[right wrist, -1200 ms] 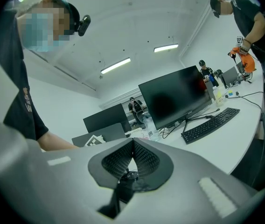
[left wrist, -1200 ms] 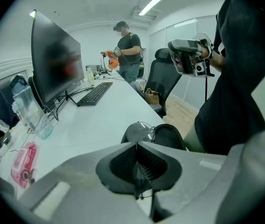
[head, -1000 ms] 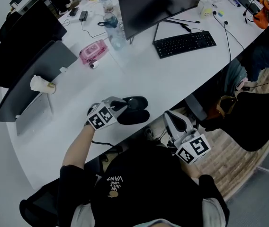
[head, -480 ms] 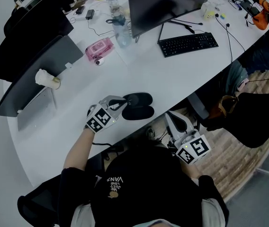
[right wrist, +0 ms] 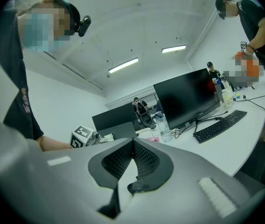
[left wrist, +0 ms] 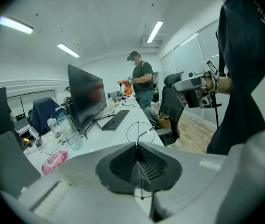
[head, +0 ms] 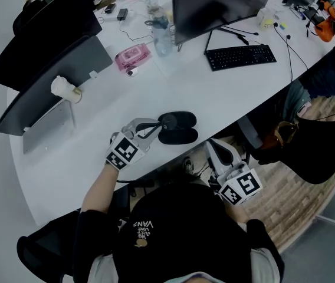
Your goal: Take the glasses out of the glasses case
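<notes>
- The left gripper (left wrist: pixel 137 146) has its jaws pressed together on the glasses (left wrist: pixel 140 122). A thin wire rim rises as a ring just past the pad tips, and a strand of the frame runs down between the pads.
- In the head view the frame is too fine to make out. There the left gripper (head: pixel 163 122) has its tips at the left end of the glasses case (head: pixel 178 128).
- The glasses case lies open as two black halves side by side, close to the near edge of the white desk (head: pixel 226 93).
- The left gripper tilts somewhat downward and points along the desk towards the case. The bare forearm behind it reaches in over the near edge.
- The right gripper (right wrist: pixel 132 141) has its pads meeting at the tips, with nothing between them.
- In the head view the right gripper (head: pixel 211 144) is held off the desk, just beyond its near edge and in front of the person's body. It points about level towards the desk and is well apart from the case.
</notes>
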Motion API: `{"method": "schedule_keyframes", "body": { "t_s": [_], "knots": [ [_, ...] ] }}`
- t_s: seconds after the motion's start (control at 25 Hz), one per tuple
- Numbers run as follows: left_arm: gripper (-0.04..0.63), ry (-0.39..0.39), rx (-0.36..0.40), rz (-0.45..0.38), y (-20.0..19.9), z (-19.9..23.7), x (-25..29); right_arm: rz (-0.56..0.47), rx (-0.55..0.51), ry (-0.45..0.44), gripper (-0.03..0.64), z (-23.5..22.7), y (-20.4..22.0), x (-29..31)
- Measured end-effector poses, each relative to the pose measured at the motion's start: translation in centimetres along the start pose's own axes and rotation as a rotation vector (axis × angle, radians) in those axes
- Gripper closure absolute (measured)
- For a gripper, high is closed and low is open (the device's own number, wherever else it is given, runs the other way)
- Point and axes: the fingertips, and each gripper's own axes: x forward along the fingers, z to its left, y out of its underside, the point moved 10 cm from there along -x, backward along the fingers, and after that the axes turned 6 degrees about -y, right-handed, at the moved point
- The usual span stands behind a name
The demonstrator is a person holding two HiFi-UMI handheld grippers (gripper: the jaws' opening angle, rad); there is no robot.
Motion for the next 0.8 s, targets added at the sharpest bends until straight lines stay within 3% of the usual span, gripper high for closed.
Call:
{"method": "schedule_keyframes", "body": {
  "t_s": [0.8],
  "knots": [
    [0.586,-0.198,-0.052,-0.140,-1.6,-3.0,-8.9,0.005,-0.044,-0.066,0.615,4.0,0.1,0.7]
  ]
}}
